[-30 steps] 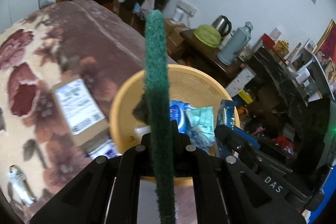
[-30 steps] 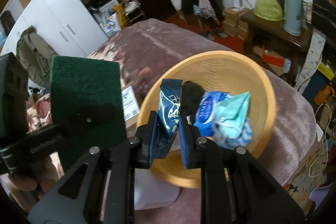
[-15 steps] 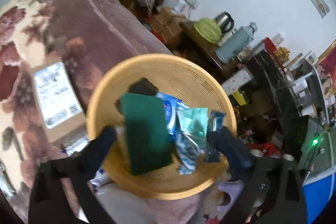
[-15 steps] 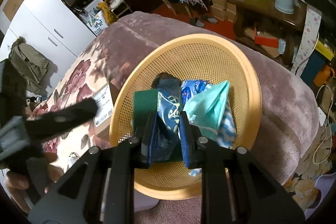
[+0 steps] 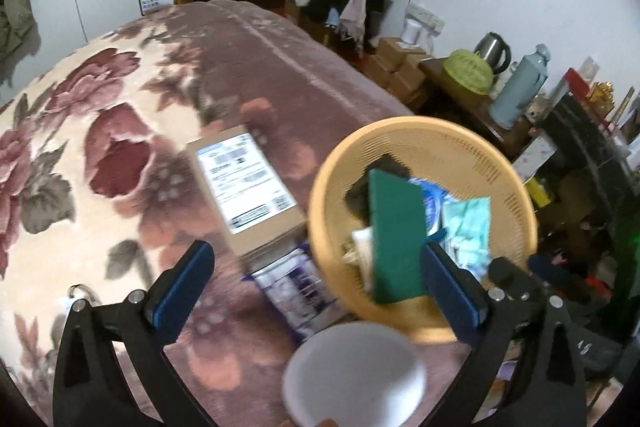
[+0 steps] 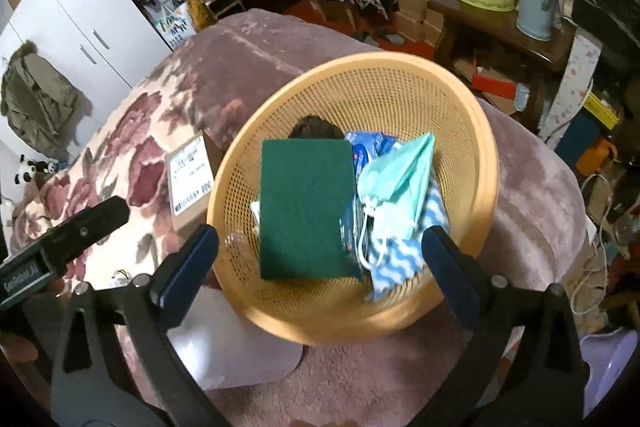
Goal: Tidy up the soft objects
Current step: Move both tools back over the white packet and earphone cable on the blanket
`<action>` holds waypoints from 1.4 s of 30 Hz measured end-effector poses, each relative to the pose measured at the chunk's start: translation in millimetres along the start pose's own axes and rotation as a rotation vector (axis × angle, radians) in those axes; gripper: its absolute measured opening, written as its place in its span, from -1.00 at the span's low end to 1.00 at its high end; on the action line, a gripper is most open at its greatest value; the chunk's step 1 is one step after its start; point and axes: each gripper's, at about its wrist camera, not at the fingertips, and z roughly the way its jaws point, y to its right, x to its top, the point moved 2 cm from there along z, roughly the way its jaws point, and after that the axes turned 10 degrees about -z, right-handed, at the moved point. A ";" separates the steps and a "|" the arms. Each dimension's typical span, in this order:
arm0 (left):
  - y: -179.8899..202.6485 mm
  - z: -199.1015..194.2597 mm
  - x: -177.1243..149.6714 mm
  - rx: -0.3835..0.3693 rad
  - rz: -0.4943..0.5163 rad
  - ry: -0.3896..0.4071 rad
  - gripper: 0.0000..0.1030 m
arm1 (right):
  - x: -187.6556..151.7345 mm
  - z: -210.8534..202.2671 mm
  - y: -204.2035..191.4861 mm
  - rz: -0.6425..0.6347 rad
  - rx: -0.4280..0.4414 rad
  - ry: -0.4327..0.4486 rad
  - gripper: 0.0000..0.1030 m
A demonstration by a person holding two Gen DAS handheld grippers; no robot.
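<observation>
A round yellow mesh basket (image 5: 400, 123) (image 6: 490, 155) sits on the floral blanket. Inside it a green scouring pad (image 5: 396, 235) (image 6: 306, 211) lies flat on top of other items. Beside the pad are a teal face mask (image 6: 400, 171) (image 5: 472, 219), a blue packet (image 6: 368, 147) and a blue-and-white striped cloth (image 6: 400, 259). My left gripper (image 5: 316, 255) stands wide open and empty, left of the basket's near rim. My right gripper (image 6: 320, 233) hangs over the basket's near side. Its jaws are opening, with nothing pressed between them.
A cardboard box (image 5: 248, 187) (image 6: 190, 179) with a shipping label lies left of the basket. Next to it is a plastic packet (image 5: 296, 287). A white round object (image 5: 352, 375) (image 6: 224, 343) sits close below the grippers. Cluttered furniture stands past the bed's right edge.
The left gripper let go of the green pad, which now lies in the basket, and swung left. The right gripper opened and released the blue packet into the basket.
</observation>
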 end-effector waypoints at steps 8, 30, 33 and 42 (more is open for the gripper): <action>-33.1 -15.6 -17.9 0.022 -0.026 -0.021 0.99 | -7.2 -11.5 -28.0 -0.040 -0.009 -0.008 0.99; -156.2 -56.2 -54.7 0.091 -0.162 -0.039 0.99 | -19.8 -11.2 -163.5 -0.241 0.034 -0.027 0.99; -172.5 -59.5 -57.6 0.098 -0.182 -0.037 0.99 | -22.7 -7.1 -179.7 -0.265 0.041 -0.033 0.99; -226.7 -62.9 -68.5 0.115 -0.256 -0.042 0.99 | -32.8 8.0 -225.5 -0.332 0.065 -0.061 0.99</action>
